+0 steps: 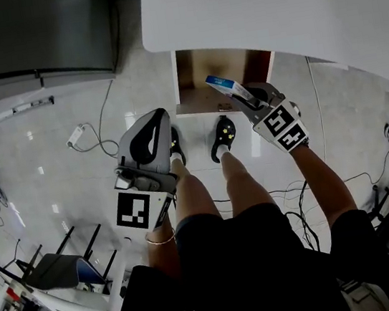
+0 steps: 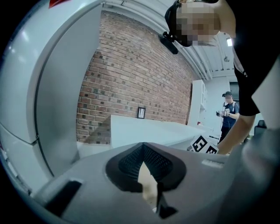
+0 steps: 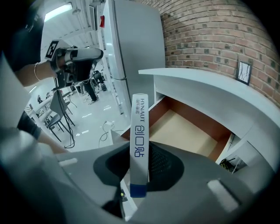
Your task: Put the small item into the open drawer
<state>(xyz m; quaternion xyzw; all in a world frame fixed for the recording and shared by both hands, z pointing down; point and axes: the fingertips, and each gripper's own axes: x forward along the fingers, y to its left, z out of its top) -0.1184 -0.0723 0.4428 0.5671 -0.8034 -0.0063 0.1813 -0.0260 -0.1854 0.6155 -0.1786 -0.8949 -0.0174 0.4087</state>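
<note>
A slim white box with a blue end is clamped in my right gripper. In the head view the box hangs over the front of the open drawer, which juts out from under the white table. The right gripper view shows the box standing up between the black pads of the right gripper, with the drawer's bare wooden bottom just beyond. My left gripper hangs by the person's left leg, away from the drawer. In its own view the left gripper is shut on nothing.
A tall grey cabinet stands left of the table. A cable and plug lie on the glossy floor, with more cables at the right. The person's black shoes stand before the drawer. A chair is at the lower left. Another person stands far off.
</note>
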